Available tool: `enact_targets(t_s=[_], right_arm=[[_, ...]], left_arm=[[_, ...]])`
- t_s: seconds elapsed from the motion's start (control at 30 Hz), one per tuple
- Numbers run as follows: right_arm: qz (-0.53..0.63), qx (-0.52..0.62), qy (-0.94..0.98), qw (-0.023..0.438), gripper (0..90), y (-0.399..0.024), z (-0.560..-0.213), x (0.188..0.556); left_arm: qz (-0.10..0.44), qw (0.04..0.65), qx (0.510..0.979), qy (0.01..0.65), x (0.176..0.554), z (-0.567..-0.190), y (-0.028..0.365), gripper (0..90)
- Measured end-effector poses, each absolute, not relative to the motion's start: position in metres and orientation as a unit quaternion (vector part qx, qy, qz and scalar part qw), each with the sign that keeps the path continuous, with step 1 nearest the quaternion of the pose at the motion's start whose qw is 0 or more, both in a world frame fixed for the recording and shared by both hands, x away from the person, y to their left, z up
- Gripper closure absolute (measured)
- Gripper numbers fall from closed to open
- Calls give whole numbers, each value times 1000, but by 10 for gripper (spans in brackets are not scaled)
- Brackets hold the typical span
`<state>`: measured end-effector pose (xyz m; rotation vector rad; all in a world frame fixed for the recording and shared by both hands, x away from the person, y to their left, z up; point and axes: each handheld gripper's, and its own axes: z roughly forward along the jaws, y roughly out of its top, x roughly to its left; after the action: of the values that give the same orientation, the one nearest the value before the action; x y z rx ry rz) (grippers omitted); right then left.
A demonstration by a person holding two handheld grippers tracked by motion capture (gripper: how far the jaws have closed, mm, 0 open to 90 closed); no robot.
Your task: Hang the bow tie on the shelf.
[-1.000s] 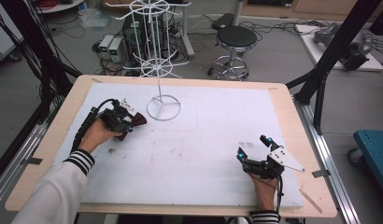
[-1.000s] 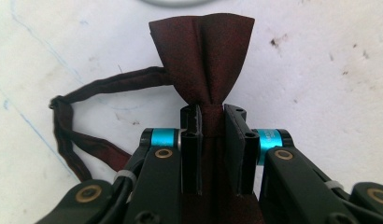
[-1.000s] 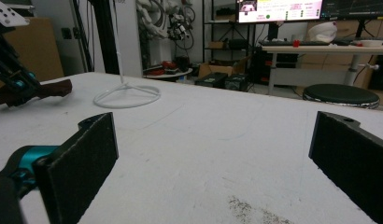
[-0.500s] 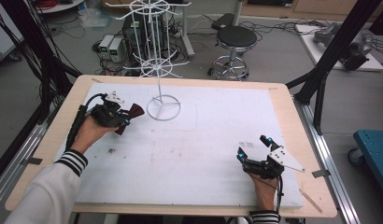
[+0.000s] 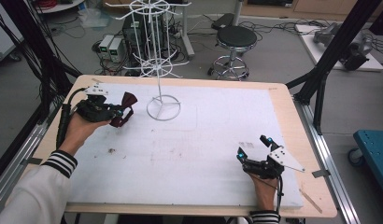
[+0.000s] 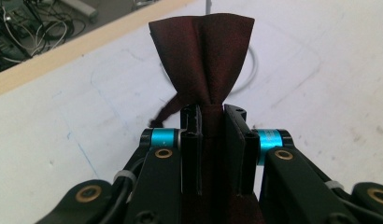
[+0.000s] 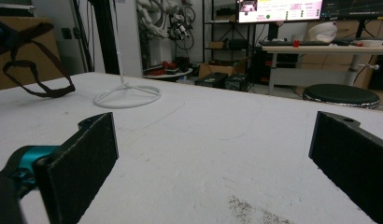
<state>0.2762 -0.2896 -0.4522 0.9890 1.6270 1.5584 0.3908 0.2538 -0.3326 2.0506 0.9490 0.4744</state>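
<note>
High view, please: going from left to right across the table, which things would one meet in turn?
Left gripper shut on the dark red bow tie → white wire stand's round base → right gripper, open, near the table's right side.

- I see a white wire rack [image 5: 158,51] standing at the far side of the table [image 5: 283,95], its round base ring [image 5: 163,107] flat on the white mat [image 5: 203,140].
- Beyond the table's far edge, a black round stool [image 5: 233,37] stands on the floor.
- Left of the stool, I make out grey boxes [image 5: 110,45] among loose cables.
- At the right edge, a blue cart [image 5: 374,154] sits on the floor.
</note>
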Motion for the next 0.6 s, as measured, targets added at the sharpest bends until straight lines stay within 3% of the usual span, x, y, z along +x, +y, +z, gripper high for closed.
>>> enact_targets(t_s=[0.6], right_arm=[[596,379,623,337,6,-289,-452,276]], left_arm=[[212,480,753,397,382,-301,267,770]])
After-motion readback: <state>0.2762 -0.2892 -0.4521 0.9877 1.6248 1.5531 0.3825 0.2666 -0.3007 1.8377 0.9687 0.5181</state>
